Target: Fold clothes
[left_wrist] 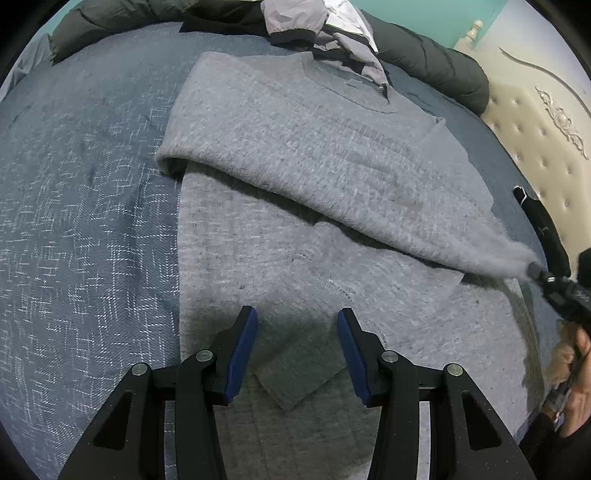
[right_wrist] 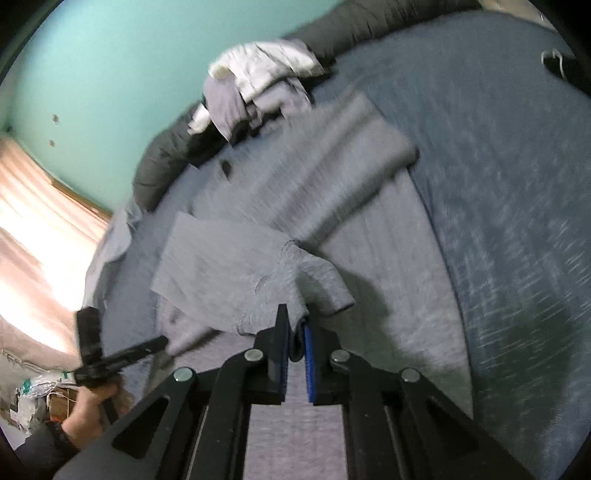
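Right fingers [right_wrist: 294, 345] pinch the grey sweater [left_wrist: 295, 155] hem, lifting it off the bed [left_wrist: 85, 192]; left fingers [left_wrist: 297, 354] hang parted over its near sleeve, gripping nothing.

A blue woven bedspread [left_wrist: 85, 221] carries the grey sweater [left_wrist: 303, 155], dark puffer jacket [left_wrist: 436, 66] and crumpled pale jacket [left_wrist: 295, 18].

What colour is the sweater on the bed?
Grey; the sweater shows best in the left wrist view.

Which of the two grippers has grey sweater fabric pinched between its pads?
The right gripper: its pads are shut on the grey sweater's edge. The left gripper hangs open above the fabric, holding nothing.
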`<act>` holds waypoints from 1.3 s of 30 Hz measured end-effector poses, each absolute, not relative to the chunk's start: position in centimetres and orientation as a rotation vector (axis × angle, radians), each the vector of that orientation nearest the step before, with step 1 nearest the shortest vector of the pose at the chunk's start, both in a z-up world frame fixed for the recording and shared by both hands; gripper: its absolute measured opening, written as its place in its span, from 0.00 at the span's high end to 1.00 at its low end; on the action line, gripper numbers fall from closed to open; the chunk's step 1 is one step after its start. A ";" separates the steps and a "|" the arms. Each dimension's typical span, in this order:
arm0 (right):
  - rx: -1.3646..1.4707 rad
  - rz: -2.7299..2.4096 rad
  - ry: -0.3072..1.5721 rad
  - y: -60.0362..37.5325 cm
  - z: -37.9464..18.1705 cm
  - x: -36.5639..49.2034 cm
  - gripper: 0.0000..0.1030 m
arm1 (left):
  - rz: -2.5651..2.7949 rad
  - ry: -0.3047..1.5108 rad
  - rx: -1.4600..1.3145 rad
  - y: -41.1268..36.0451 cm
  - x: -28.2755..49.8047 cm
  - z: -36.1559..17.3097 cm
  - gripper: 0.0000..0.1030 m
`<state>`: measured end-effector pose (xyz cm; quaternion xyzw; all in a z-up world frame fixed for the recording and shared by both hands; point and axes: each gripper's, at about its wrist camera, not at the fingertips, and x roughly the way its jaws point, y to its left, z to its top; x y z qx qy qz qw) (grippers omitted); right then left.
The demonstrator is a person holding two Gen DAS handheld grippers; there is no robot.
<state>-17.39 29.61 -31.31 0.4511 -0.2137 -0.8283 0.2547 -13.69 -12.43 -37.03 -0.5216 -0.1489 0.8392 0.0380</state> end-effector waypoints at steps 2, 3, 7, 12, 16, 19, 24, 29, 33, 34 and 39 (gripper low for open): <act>1.157 -2.279 -0.552 29.9 -29.1 -16.2 0.94 | 2.567 -0.482 -1.599 -12.8 -13.6 -37.2 0.52; 1.133 -2.293 -0.543 30.1 -28.4 -15.8 0.94 | 2.565 -0.488 -1.599 -13.0 -13.5 -37.3 0.52; 1.108 -2.323 -0.561 31.1 -28.3 -15.3 0.94 | 2.562 -0.516 -1.595 -13.4 -13.5 -37.2 0.52; 1.139 -2.310 -0.614 31.8 -30.7 -15.5 0.94 | 2.634 -0.524 -1.546 -15.2 -13.6 -35.0 0.52; 1.118 -2.304 -0.650 32.8 -30.8 -15.7 0.94 | 2.739 -0.467 -1.572 -18.7 -14.9 -33.8 0.52; 1.110 -2.296 -0.662 33.1 -30.9 -15.8 0.94 | 2.755 -0.422 -1.617 -20.4 -16.3 -34.4 0.52; 1.105 -2.293 -0.672 33.3 -31.3 -16.2 0.94 | 2.768 -0.312 -1.627 -21.5 -18.5 -35.6 0.52; 1.117 -2.295 -0.659 33.2 -31.6 -16.4 0.94 | 2.787 -0.264 -1.580 -22.0 -20.6 -36.0 0.52; 1.131 -2.295 -0.654 33.0 -32.1 -16.7 0.94 | 2.785 -0.274 -1.528 -22.2 -22.2 -36.3 0.56; 1.133 -2.295 -0.652 32.9 -32.2 -16.7 0.94 | 2.781 -0.283 -1.520 -22.3 -22.6 -36.4 0.60; 1.128 -2.290 -0.627 32.4 -31.9 -16.6 0.94 | 2.814 -0.172 -1.458 -21.7 -22.8 -35.3 0.91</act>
